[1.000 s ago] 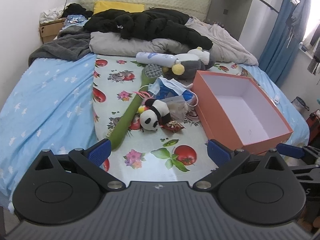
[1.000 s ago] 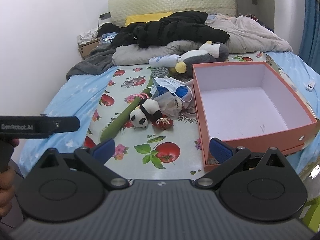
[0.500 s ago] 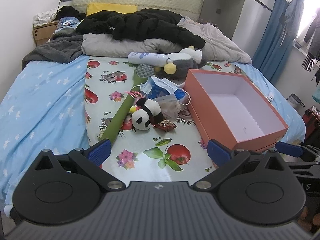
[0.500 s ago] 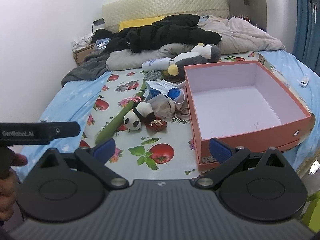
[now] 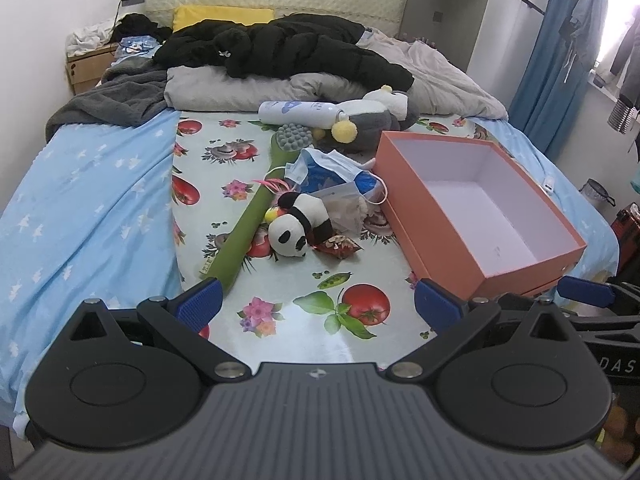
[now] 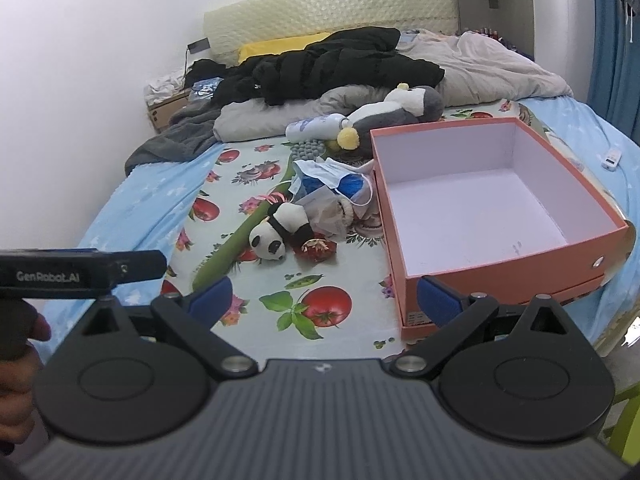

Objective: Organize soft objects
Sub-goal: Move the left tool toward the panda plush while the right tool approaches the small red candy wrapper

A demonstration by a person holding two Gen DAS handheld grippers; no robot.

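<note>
Orange box (image 5: 476, 216) open on the fruit-print sheet (image 5: 280, 320), white inside, nothing in it (only a few faint marks on the floor). Just left of it, a heap: panda plush (image 5: 298, 226) lying on its side, touching a red snack packet (image 5: 338, 246) and a long green plush (image 5: 256, 216), with a blue face mask (image 5: 328, 172) and a clear bag behind. Farther back, a grey penguin plush (image 5: 376, 118) beside a white bottle (image 5: 298, 112).

Left gripper (image 5: 316, 304) spread wide, empty, panda well ahead between the fingers' lines. Right gripper (image 6: 324, 300) likewise wide and empty, box front wall just beyond its right finger.
</note>
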